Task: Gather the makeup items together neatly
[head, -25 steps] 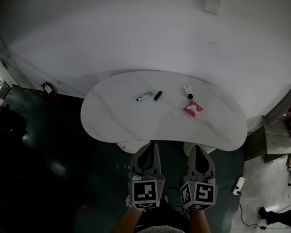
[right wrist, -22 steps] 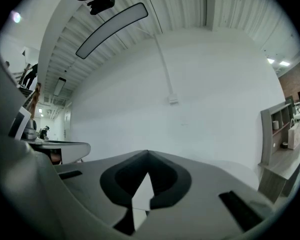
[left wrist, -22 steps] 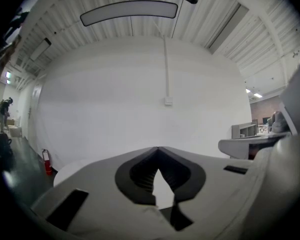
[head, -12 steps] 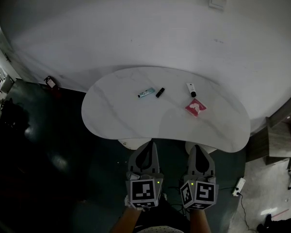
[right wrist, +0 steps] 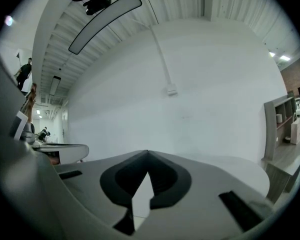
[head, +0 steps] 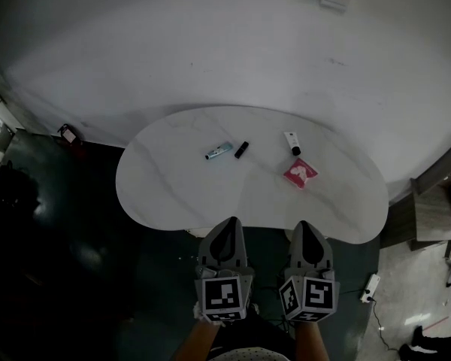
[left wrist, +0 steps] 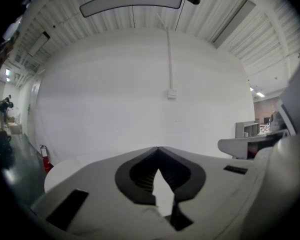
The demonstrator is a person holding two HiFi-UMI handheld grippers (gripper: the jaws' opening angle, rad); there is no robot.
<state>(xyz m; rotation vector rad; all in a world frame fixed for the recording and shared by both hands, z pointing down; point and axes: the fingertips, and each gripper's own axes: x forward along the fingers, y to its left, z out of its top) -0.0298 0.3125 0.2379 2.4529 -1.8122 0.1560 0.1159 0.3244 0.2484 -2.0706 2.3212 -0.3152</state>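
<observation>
Below my head camera, the white table (head: pixel 165 194) carries four makeup items, spread apart. A small bluish tube (head: pixel 219 151) lies just beside a short black stick (head: pixel 241 150) toward the far edge. A white tube with a dark cap (head: pixel 292 143) sits off to the right, with a pink packet (head: pixel 300 173) near it — I cannot make out what the packet holds. My left gripper (head: pixel 229 221) and right gripper (head: pixel 304 224) hang side by side at the near edge, well apart from the items. Along the left gripper's own view, my jaws meet at their tips, empty, facing a white wall (left wrist: pixel 140 94). Along the right gripper's view — the same: jaws closed together, nothing between them.
</observation>
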